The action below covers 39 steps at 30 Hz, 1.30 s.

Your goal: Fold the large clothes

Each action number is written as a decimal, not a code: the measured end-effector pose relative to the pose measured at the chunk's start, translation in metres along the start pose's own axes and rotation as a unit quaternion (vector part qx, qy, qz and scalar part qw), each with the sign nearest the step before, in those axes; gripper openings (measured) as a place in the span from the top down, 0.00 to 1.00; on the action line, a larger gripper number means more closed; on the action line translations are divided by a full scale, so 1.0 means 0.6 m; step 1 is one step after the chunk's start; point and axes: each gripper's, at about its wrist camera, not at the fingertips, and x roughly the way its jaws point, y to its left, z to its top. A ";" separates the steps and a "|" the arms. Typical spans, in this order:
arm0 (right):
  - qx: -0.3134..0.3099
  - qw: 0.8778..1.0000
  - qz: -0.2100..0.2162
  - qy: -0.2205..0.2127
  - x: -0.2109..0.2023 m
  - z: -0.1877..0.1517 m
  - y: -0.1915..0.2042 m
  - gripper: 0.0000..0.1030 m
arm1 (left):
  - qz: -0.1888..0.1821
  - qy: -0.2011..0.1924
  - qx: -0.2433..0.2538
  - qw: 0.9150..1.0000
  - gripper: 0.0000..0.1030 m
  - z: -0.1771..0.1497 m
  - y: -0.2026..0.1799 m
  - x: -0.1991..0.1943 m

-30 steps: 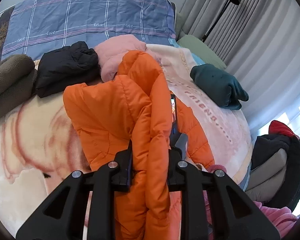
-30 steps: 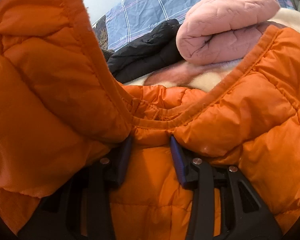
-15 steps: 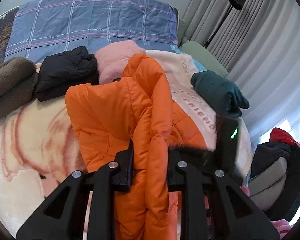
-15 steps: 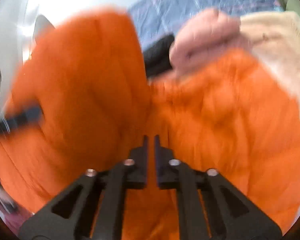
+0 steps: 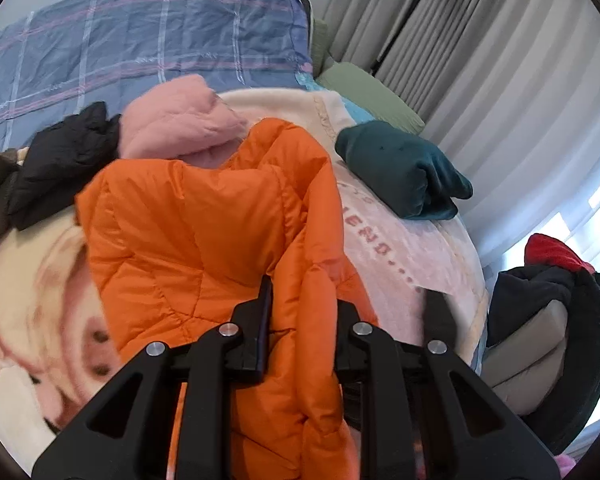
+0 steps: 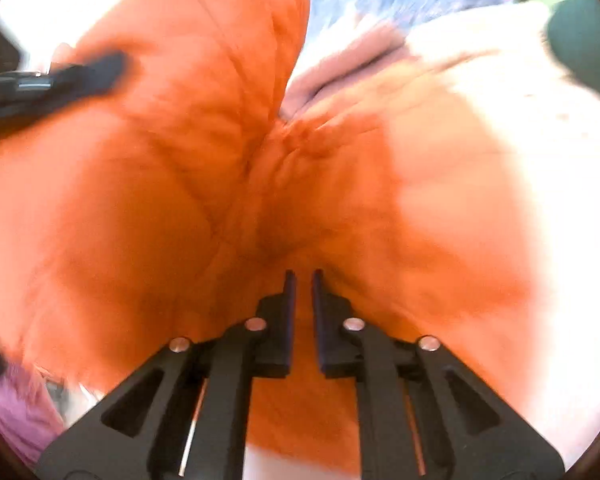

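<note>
An orange puffer jacket [image 5: 204, 216] lies bunched on the pale blanket [image 5: 400, 256] of the bed. My left gripper [image 5: 302, 300] is shut on a thick fold of the jacket and holds it raised. In the blurred right wrist view the jacket [image 6: 172, 184] fills most of the frame. My right gripper [image 6: 302, 280] has its jaws nearly together with nothing between them, just above the jacket. The left gripper [image 6: 60, 80] shows there at the upper left, against the jacket.
A folded pink jacket [image 5: 180, 124], a black jacket [image 5: 60, 160], and a dark teal garment [image 5: 400, 168] lie on the bed. A blue plaid quilt [image 5: 140, 48] lies at the back. A chair with clothes [image 5: 552, 312] stands right, by curtains [image 5: 500, 60].
My right gripper let go of the jacket's edge, closed empty and pulled back. My left gripper kept its hold and shifted, turning the view to the right.
</note>
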 end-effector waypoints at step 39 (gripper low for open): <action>-0.146 0.983 -0.022 -0.113 -0.131 -0.093 0.081 0.53 | -0.266 0.084 -0.008 0.960 0.40 -0.031 -0.073 0.182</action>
